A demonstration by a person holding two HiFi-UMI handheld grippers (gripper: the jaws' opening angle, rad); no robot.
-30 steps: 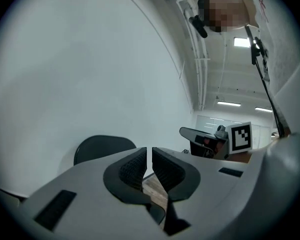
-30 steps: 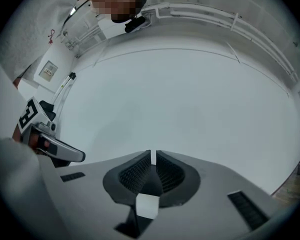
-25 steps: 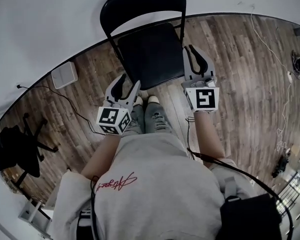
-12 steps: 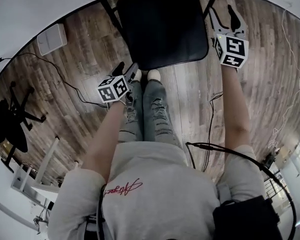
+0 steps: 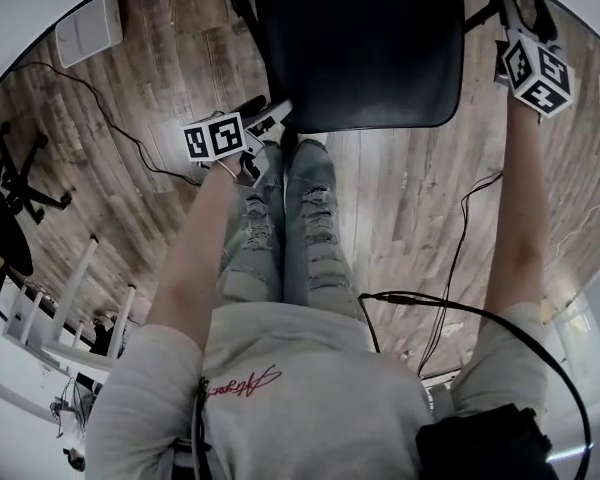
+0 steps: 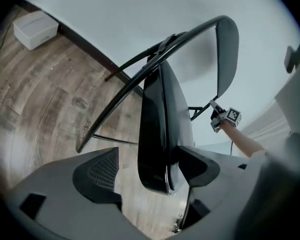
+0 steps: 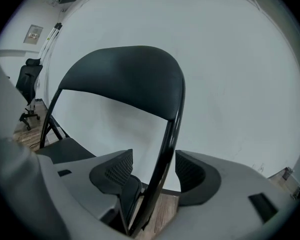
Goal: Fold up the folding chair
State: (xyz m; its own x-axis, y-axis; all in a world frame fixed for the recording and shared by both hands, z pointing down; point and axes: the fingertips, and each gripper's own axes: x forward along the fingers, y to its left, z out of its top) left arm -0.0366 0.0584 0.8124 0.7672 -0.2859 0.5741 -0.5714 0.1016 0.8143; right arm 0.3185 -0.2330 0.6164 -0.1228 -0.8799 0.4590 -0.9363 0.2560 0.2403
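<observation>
The black folding chair stands open on the wood floor, its seat (image 5: 360, 48) at the top of the head view. My left gripper (image 5: 268, 120) is at the seat's front left corner. In the left gripper view the seat (image 6: 157, 129) shows edge-on between the jaws of the left gripper (image 6: 150, 165), which have just been opening; a gap shows on the left side. My right gripper (image 5: 520, 8) is at the chair's right side. There the frame tube (image 7: 162, 159) under the backrest (image 7: 122, 79) runs between the right gripper's (image 7: 152, 173) jaws, which have just been opening and stand off it.
My legs (image 5: 290, 228) stand right in front of the seat. A white box (image 5: 85, 30) lies by the wall at the left. An office chair base (image 5: 15, 173) is at the far left. Cables (image 5: 460, 238) trail over the floor. A white wall is close behind the chair.
Both grippers have dropped toward the chair: the left to the seat's front left corner, the right out to the right-hand frame tube. The chair now fills more of the head view.
</observation>
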